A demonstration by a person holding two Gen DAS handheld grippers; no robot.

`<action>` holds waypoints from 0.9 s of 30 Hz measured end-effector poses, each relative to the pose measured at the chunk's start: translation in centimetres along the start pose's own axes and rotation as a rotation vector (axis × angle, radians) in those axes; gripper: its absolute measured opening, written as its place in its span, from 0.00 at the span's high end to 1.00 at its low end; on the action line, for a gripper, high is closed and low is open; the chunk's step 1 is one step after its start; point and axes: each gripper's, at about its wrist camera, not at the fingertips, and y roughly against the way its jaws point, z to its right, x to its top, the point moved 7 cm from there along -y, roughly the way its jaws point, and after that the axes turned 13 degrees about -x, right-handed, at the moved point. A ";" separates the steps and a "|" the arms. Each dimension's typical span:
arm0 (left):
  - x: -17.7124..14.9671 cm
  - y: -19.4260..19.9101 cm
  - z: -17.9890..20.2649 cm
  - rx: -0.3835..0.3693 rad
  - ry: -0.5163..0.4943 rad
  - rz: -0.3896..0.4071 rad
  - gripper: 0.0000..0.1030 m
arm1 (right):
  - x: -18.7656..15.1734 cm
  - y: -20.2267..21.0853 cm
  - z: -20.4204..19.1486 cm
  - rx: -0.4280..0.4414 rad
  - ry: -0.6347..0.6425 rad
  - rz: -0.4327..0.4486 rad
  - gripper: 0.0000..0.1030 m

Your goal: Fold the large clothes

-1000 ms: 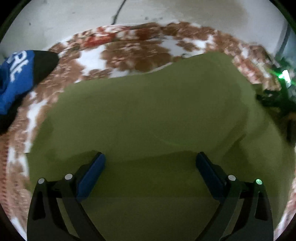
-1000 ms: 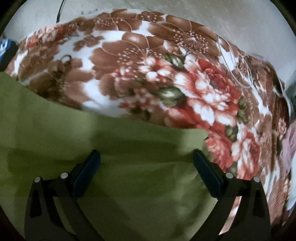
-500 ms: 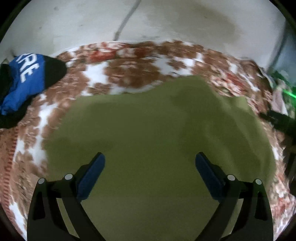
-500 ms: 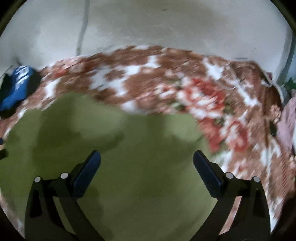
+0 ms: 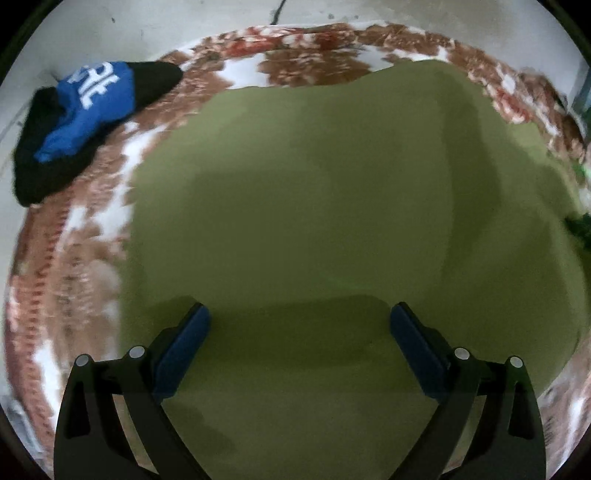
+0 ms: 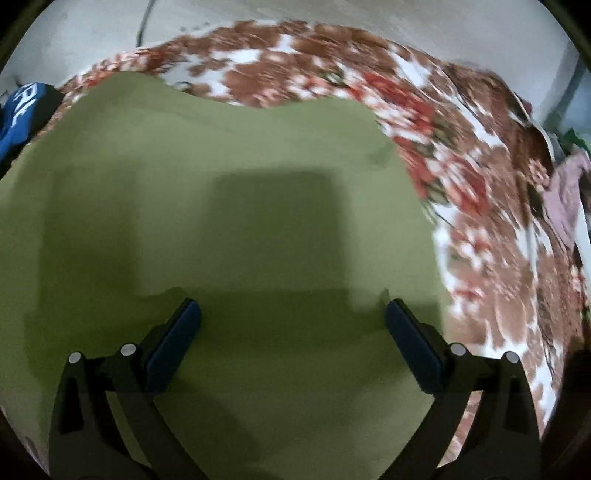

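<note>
A large olive-green garment [image 5: 332, 206] lies spread flat on a floral bedspread [image 5: 74, 266]. It fills most of the left wrist view and also shows in the right wrist view [image 6: 229, 206]. My left gripper [image 5: 300, 332] is open and empty, hovering just above the garment's near part. My right gripper [image 6: 293, 325] is open and empty too, above the garment near its right edge. The garment's near edge is hidden below both grippers.
A blue and black garment with white letters [image 5: 85, 118] lies at the bedspread's far left; it also shows in the right wrist view [image 6: 22, 114]. A pale wall [image 6: 332, 14] rises behind the bed. A pinkish cloth [image 6: 561, 199] lies at the right. The bedspread [image 6: 480, 206] extends right of the green garment.
Both grippers rose and tilted over the garment half a second ago, then dropped back close above it. Both stayed open. The green garment lies spread as before.
</note>
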 end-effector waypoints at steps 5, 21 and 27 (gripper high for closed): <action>-1.2 3.8 -1.0 0.018 0.038 -0.018 0.06 | -0.9 2.4 2.7 -0.026 -0.012 0.010 0.05; -8.8 7.5 -5.8 -0.034 0.204 0.051 0.05 | -3.1 11.1 -5.3 0.132 -0.008 0.048 0.05; -11.8 5.4 -7.3 -0.142 0.310 0.049 0.05 | -3.8 11.5 -9.1 0.135 0.064 0.074 0.05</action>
